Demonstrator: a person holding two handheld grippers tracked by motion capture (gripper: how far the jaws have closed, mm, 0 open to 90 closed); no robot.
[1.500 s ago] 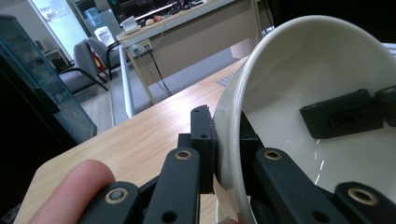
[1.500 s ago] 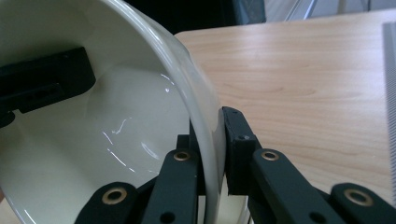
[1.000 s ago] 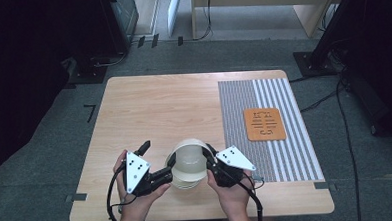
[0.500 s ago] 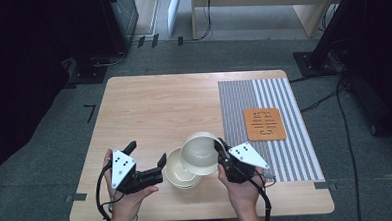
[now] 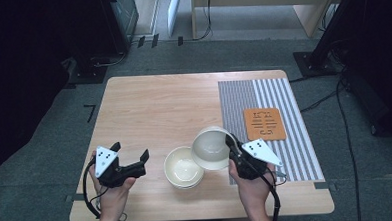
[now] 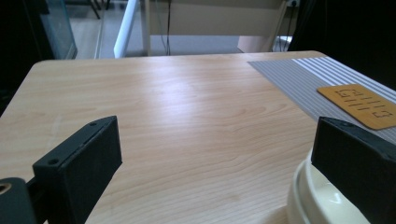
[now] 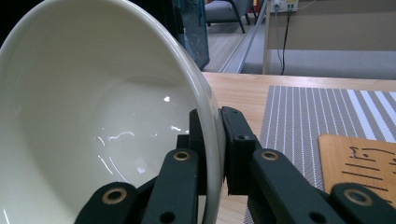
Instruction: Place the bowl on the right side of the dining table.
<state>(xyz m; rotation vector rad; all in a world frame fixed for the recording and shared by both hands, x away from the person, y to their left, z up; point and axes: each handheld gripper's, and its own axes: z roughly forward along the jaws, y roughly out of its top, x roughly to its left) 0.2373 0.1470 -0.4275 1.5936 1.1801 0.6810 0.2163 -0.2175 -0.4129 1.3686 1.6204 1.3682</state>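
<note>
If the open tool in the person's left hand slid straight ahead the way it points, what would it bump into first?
Probably the bowl on the table: the left tool points toward it, and its rim already sits by one jaw in the left gripper view. Depth is unclear, so it might just graze past.

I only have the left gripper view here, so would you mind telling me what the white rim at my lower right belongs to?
Observer: It is the rim of a cream bowl sitting on the table, just right of the open left tongs.
Operator: Thank you. Is there anything else like it nearby?
Observer: Yes, a second bowl is held tilted above the table, overlapping the first bowl's right edge in the high view.
Operator: What is holding it, if I may ask?
Observer: The right tongs are shut on its rim, one jaw inside the wall and one outside.
Operator: And the orange thing ahead?
Observer: An orange coaster lying on a striped mat.
</note>
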